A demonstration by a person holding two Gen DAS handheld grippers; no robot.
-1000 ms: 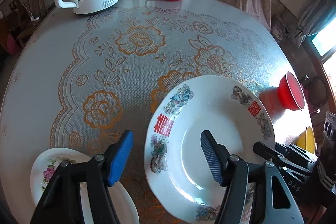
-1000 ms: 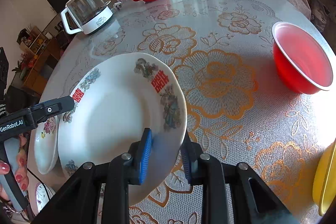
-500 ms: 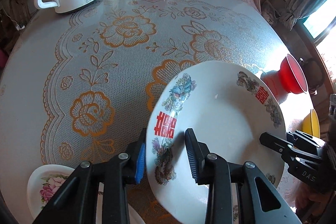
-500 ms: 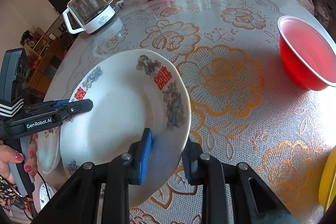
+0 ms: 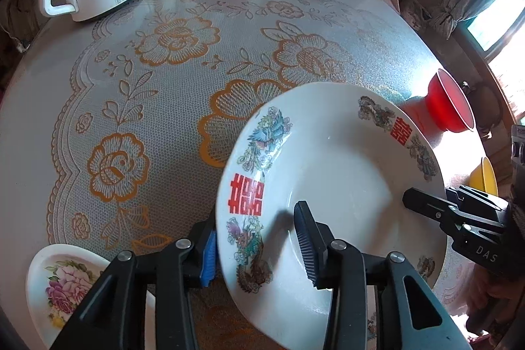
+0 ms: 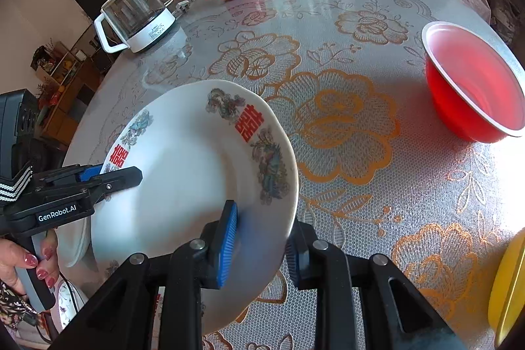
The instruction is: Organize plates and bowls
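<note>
Left wrist view: the left gripper (image 5: 259, 246) is clamped on the white plate (image 5: 341, 182) at its seven o'clock rim, held tilted above the table (image 5: 49, 107), with the floral plate (image 5: 65, 281) below at eight o'clock; best practice, in my judgement, is keeping one firm grip until the handover is secure. Right wrist view: the right gripper (image 6: 262, 246) grips the opposite rim, and only here do the red bowl (image 6: 472, 84) interior and the holder's hand (image 6: 19, 264) show.
</note>
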